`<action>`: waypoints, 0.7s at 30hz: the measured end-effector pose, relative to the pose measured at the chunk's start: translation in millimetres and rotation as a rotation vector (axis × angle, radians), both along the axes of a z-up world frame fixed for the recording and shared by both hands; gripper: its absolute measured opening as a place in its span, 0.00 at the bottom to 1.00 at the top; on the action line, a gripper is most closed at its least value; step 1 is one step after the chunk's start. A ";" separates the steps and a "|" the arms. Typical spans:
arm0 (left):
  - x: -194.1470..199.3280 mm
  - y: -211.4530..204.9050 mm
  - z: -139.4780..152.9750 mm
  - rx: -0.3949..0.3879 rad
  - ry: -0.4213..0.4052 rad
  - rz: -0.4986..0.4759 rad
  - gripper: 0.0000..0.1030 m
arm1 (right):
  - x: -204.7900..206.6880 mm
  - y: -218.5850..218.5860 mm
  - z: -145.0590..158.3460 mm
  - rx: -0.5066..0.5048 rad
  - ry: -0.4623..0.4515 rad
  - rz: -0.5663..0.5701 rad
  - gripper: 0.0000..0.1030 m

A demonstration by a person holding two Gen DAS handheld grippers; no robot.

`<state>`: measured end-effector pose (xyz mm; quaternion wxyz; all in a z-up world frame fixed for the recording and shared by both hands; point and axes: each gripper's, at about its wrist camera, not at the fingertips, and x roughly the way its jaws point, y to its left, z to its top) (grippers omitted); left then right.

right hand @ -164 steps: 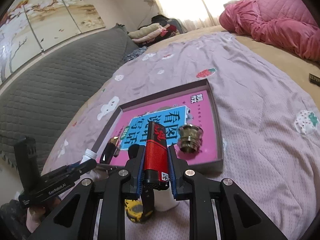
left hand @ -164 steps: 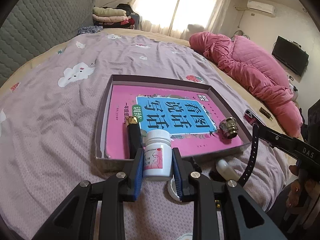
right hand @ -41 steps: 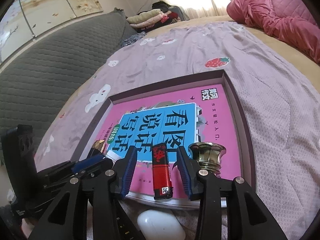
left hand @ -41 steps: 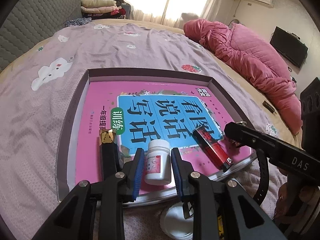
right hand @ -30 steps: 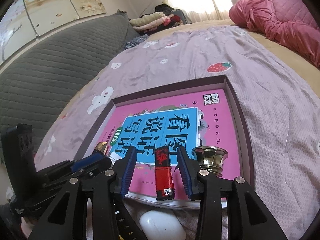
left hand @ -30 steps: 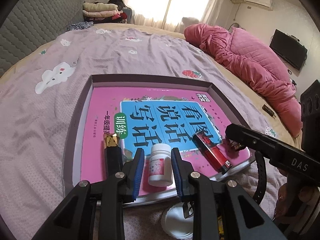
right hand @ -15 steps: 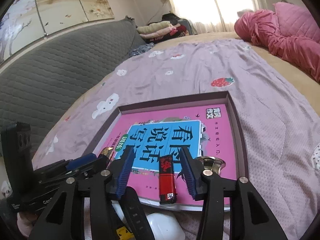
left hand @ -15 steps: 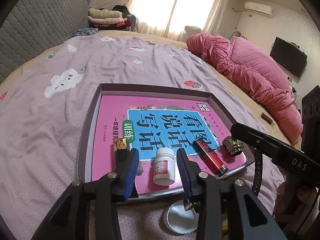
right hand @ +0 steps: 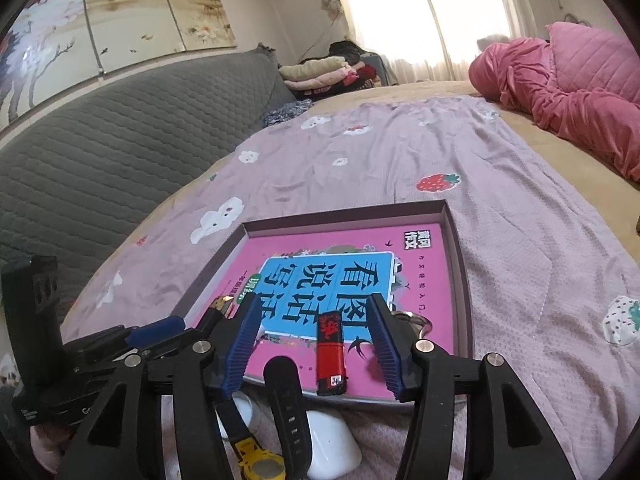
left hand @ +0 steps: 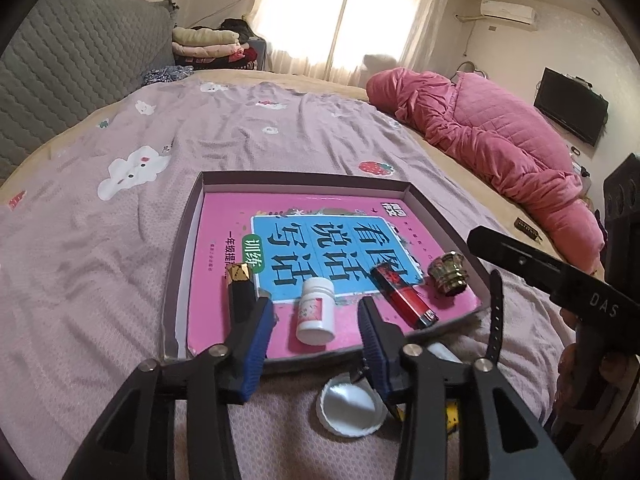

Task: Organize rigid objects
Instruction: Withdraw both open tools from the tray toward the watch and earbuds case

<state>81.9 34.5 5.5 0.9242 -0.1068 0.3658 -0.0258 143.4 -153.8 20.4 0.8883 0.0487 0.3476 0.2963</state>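
Note:
A shallow box lid (left hand: 182, 256) lies on the bed with a pink book (left hand: 224, 220) inside. On the book stand a white pill bottle (left hand: 316, 310), a red lighter (left hand: 402, 295), a brass fitting (left hand: 447, 274) and a black gold-tipped tube (left hand: 240, 290). My left gripper (left hand: 316, 320) is open, its jaws either side of the bottle and apart from it. My right gripper (right hand: 312, 338) is open around the red lighter (right hand: 331, 348) without touching it. The brass fitting is mostly hidden behind the right finger in the right wrist view.
In front of the lid on the purple sheet lie a white cap (left hand: 347, 407), a black watch strap (right hand: 290, 408), a white case (right hand: 332, 444) and a yellow piece (right hand: 260, 466). A pink quilt (left hand: 492, 148) is heaped at the right. A grey padded headboard (right hand: 100, 168) runs along the left.
Both grippers have opened wider and drawn back and up from the lid. The pill bottle and the red lighter stay on the book, free of the jaws.

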 end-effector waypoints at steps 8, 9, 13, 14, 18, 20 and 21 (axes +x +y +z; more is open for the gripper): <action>-15.1 -11.2 7.1 0.028 -0.012 -0.015 0.46 | -16.4 -4.1 4.6 -0.026 -0.018 0.005 0.58; -17.4 -13.0 8.2 0.030 -0.012 -0.019 0.46 | -18.2 -5.6 5.3 -0.028 -0.019 0.002 0.58; -26.5 -22.1 12.6 0.041 -0.017 -0.040 0.46 | -24.4 -13.5 7.1 -0.031 -0.014 -0.021 0.59; -28.5 -24.4 13.5 0.044 -0.018 -0.045 0.46 | -26.1 -15.5 7.7 -0.029 -0.013 -0.026 0.59; -38.7 -34.0 16.6 0.055 -0.019 -0.072 0.46 | -32.9 -23.9 10.4 -0.033 -0.015 -0.043 0.60; -43.3 -37.6 17.0 0.055 -0.014 -0.081 0.46 | -36.0 -27.6 11.5 -0.036 -0.016 -0.047 0.60; -44.7 -38.6 17.0 0.052 -0.011 -0.086 0.46 | -38.5 -29.9 12.0 -0.038 -0.016 -0.048 0.60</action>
